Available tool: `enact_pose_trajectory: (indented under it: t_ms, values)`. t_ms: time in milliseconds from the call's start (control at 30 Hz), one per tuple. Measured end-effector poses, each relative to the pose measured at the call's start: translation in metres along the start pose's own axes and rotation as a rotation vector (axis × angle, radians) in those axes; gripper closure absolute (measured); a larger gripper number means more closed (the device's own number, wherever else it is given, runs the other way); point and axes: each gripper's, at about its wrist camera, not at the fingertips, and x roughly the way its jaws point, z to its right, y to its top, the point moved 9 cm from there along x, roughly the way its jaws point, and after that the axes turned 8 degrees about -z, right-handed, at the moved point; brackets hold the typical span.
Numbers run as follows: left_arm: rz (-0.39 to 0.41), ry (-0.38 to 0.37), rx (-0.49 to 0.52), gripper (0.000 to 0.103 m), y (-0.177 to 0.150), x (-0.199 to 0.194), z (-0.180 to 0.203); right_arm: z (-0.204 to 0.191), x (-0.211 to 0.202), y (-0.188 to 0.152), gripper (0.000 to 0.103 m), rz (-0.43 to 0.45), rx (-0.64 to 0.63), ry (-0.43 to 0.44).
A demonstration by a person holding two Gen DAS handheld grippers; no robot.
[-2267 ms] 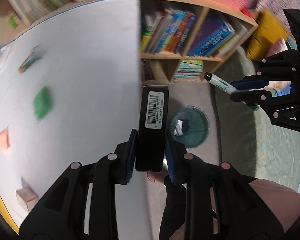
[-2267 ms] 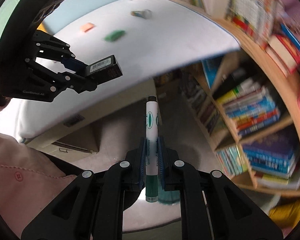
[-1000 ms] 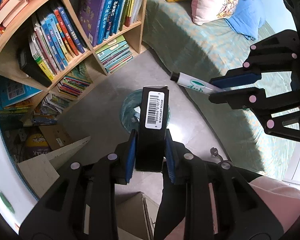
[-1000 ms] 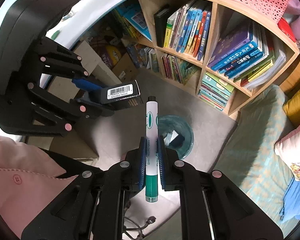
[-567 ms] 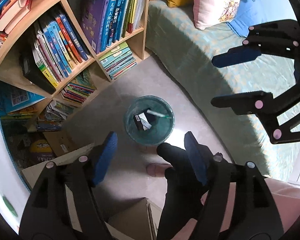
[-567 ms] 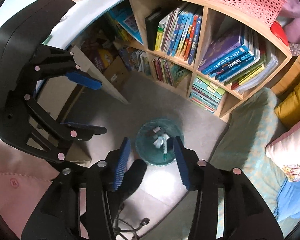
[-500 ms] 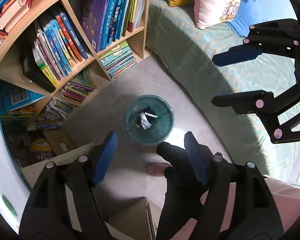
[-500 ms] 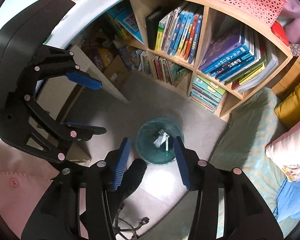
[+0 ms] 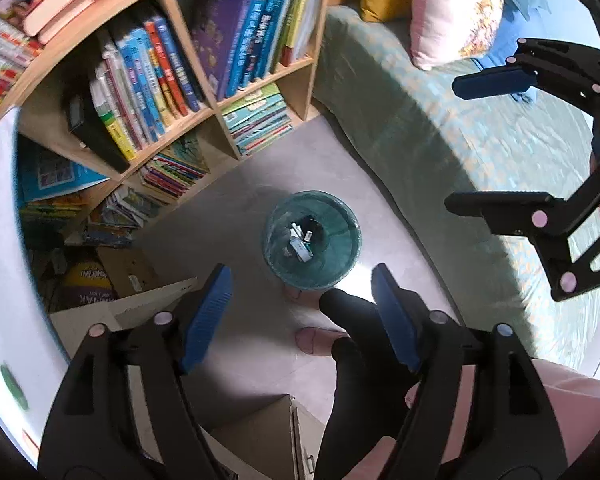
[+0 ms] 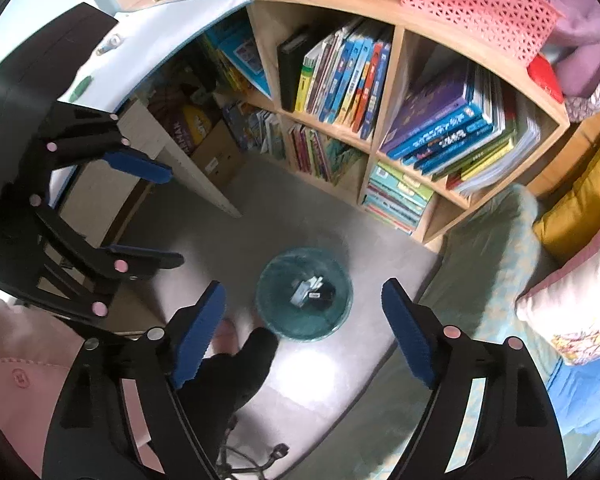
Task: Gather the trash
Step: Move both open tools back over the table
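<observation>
Above the teal wastebasket (image 9: 312, 236) on the floor, the left gripper (image 9: 300, 312) and right gripper (image 10: 304, 328) are held wide apart, just opened and empty, while the light, rigid box and marker (image 9: 302, 248) inside are judged dropped safely, needing no regrasp.
</observation>
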Motion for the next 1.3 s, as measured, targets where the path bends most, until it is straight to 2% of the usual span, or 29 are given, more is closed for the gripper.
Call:
enact_pose_trajectory:
  t_ms: [167,367,667,833,1300]
  values:
    - [0.023,0.042,-0.059,0.027,-0.016,-0.011,-0.022,-0.015,0.002,0.017,0.022,0.007,-0.079,0.010]
    - [0.055,0.052,-0.207,0.021,-0.042,-0.027,-0.058,-0.039,0.000,0.049,0.022,0.026,-0.152,0.048]
    - [0.080,0.098,-0.414,0.019,-0.092,-0.047,-0.115,-0.105,-0.006,0.097,0.021,0.047,-0.347,0.089]
    - [0.087,0.113,-0.528,0.018,-0.122,-0.052,-0.142,-0.140,-0.007,0.118,0.017,0.055,-0.453,0.106]
    - [0.110,0.141,-0.822,0.018,-0.210,-0.067,-0.204,-0.237,0.010,0.177,0.015,0.022,-0.689,0.164]
